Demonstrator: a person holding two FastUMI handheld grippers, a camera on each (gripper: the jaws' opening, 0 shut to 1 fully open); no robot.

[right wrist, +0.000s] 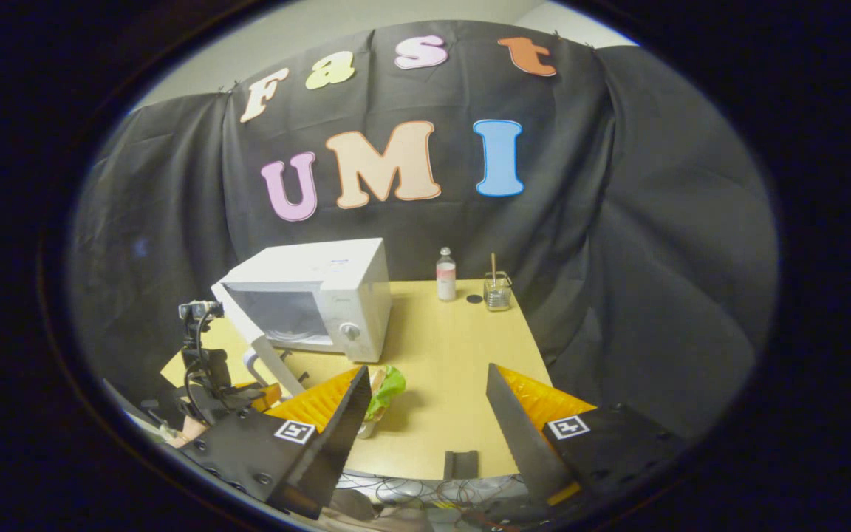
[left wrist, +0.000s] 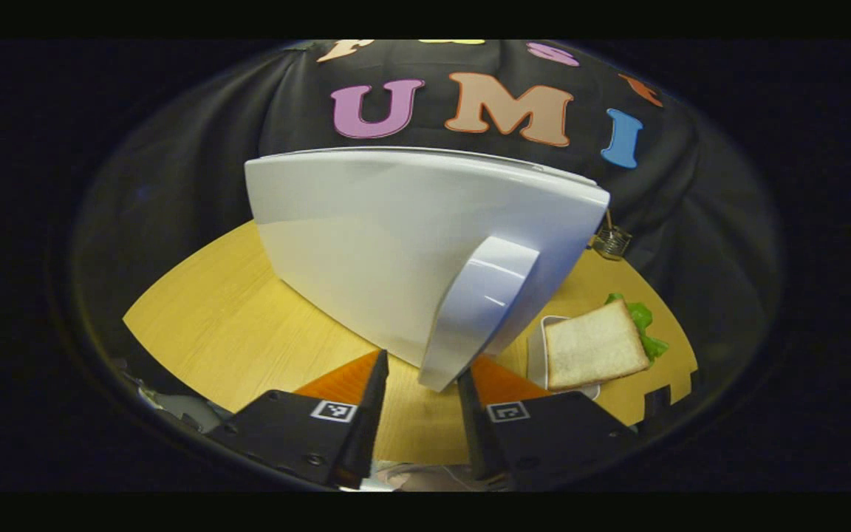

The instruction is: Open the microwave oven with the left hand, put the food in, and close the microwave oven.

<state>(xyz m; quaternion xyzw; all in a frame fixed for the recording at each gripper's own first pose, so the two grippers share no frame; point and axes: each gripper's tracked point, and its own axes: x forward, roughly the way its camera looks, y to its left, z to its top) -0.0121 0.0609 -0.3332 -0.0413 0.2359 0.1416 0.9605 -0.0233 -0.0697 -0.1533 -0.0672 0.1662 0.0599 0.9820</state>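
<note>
Left gripper [left wrist: 422, 384] is sitting with jaws apart around the lower end of the door handle [left wrist: 479, 310], probably not pinching it; contact is hard to read. Door [left wrist: 366, 244] is standing swung out from the microwave [right wrist: 322, 295], cavity exposed. Right gripper [right wrist: 425, 414] is hovering with jaws wide, holding nothing, sandwich [right wrist: 385, 388] lying just ahead on the counter [right wrist: 455, 369]. Best approach: hooking the handle and following the hinge arc until fully open, leaving the sandwich a clear path in.
</note>
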